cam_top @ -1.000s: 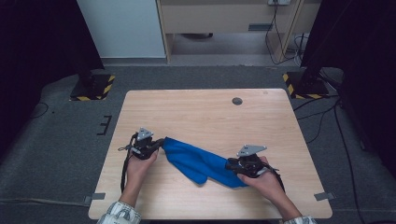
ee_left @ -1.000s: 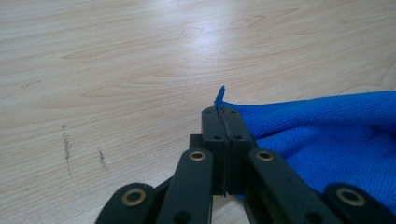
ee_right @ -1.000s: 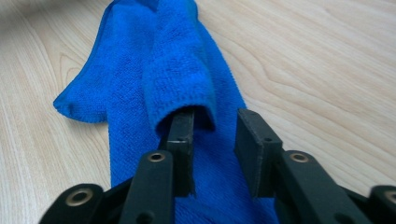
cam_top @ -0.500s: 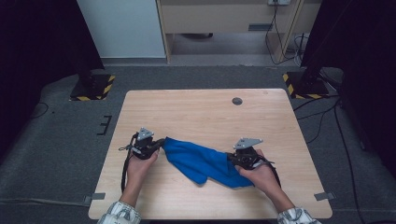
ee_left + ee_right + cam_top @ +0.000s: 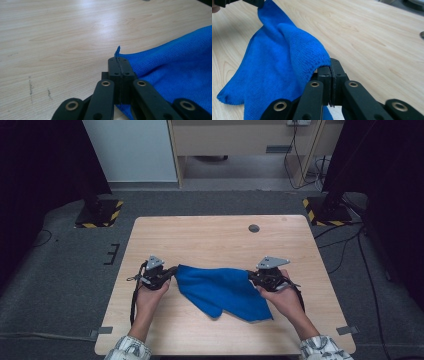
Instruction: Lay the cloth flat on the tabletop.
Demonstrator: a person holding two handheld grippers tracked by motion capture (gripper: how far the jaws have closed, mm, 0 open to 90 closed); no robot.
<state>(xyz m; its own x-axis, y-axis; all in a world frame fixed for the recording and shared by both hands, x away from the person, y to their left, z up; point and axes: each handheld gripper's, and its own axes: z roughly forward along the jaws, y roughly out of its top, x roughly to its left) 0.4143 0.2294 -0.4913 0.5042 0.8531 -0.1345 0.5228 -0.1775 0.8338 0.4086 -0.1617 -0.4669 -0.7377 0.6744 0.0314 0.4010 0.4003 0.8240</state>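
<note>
Nearest the person, the blue microfibre cloth [image 5: 220,290] hangs between the two grippers over the front half of the wooden table [image 5: 210,235], its loose lower corner sagging onto the tabletop. The left gripper [image 5: 170,271] is clenched on the cloth's left corner – in the left gripper view a sliver of blue [image 5: 117,51] pokes out past the pressed-together jaws. The right gripper [image 5: 251,276] has just been closing and is now clamped on the opposite edge, the fabric [image 5: 287,65] bunched against its jaws in the right gripper view. Farther back on the table sits a small round grey grommet [image 5: 254,228] – well apart from the cloth
</note>
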